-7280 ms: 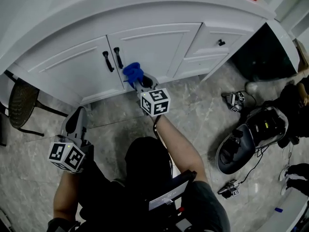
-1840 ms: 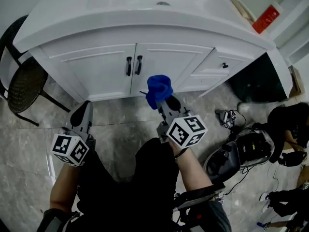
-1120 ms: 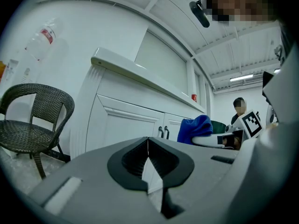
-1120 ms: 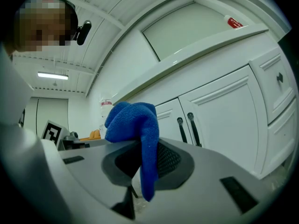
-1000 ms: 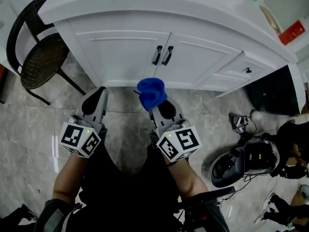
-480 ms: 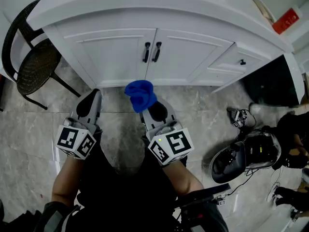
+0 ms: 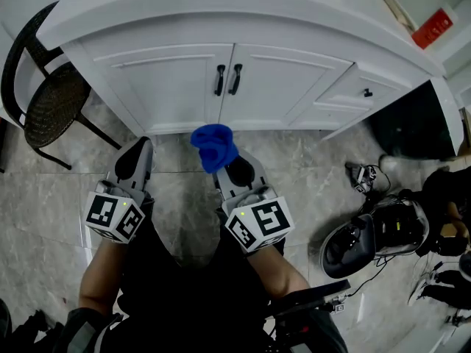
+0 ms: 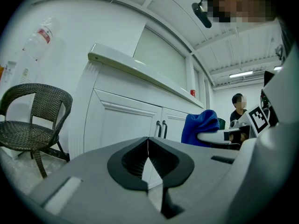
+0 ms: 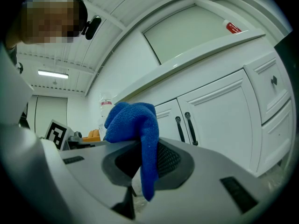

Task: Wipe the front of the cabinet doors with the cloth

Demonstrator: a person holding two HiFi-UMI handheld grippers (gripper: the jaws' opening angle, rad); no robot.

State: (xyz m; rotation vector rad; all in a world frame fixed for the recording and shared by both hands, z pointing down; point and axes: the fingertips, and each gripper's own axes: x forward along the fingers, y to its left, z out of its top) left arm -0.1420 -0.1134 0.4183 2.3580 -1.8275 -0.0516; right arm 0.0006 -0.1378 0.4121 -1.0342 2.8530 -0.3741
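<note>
A white cabinet has two doors (image 7: 176, 79) with black handles (image 7: 227, 79) at the middle. My right gripper (image 7: 223, 160) is shut on a bunched blue cloth (image 7: 213, 145), held above the floor and well short of the doors. In the right gripper view the blue cloth (image 9: 135, 125) hangs between the jaws, with the door handles (image 9: 184, 127) beyond. My left gripper (image 7: 138, 151) is shut with nothing in it, level with the right one. The left gripper view shows its tips (image 8: 148, 141) meeting, the left door (image 8: 121, 127) ahead and the cloth (image 8: 201, 127) at right.
A dark wicker chair (image 7: 44, 101) stands left of the cabinet. Drawers (image 7: 353, 94) sit right of the doors, then a dark opening (image 7: 408, 123). Grey helmet-like gear (image 7: 375, 230) and cables lie on the marble floor at right. A red box (image 7: 430, 28) is on the countertop.
Over the earlier frames the right gripper and cloth drew back from the doors, down toward the floor. In the last half second both grippers barely moved.
</note>
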